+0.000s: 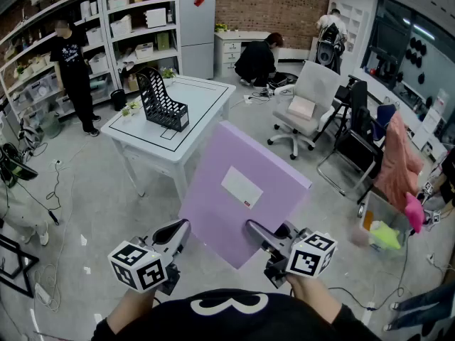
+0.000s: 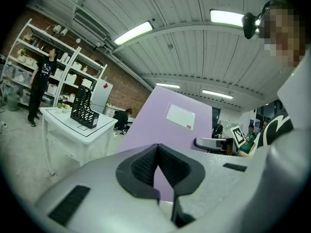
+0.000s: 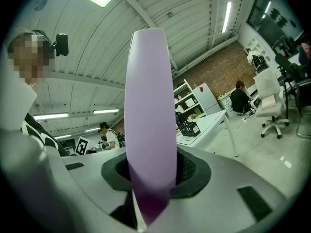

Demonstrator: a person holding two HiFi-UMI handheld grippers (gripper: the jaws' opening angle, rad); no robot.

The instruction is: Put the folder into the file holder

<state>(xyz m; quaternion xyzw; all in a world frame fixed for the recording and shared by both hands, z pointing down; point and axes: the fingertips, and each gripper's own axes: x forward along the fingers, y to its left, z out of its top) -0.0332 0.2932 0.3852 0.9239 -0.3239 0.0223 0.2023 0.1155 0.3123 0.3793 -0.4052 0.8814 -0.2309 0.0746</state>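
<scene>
A large purple folder (image 1: 242, 183) with a white label is held up in the air in front of me, tilted. My right gripper (image 1: 252, 228) is shut on its lower right edge; in the right gripper view the folder (image 3: 150, 106) stands edge-on between the pads. My left gripper (image 1: 180, 227) sits shut just beside the folder's lower left corner, with nothing between its pads; the folder (image 2: 175, 125) shows beyond them. The black mesh file holder (image 1: 162, 101) stands on a white table (image 1: 206, 101) well ahead, also visible as the file holder (image 2: 82, 108) and the file holder (image 3: 187, 125).
A white office chair (image 1: 306, 98) stands right of the table. Shelving (image 1: 135, 27) lines the back wall, with a standing person (image 1: 75, 69) at its left and a crouching person (image 1: 257, 61) at the back. Cables lie on the floor at the left; chairs and clothes crowd the right.
</scene>
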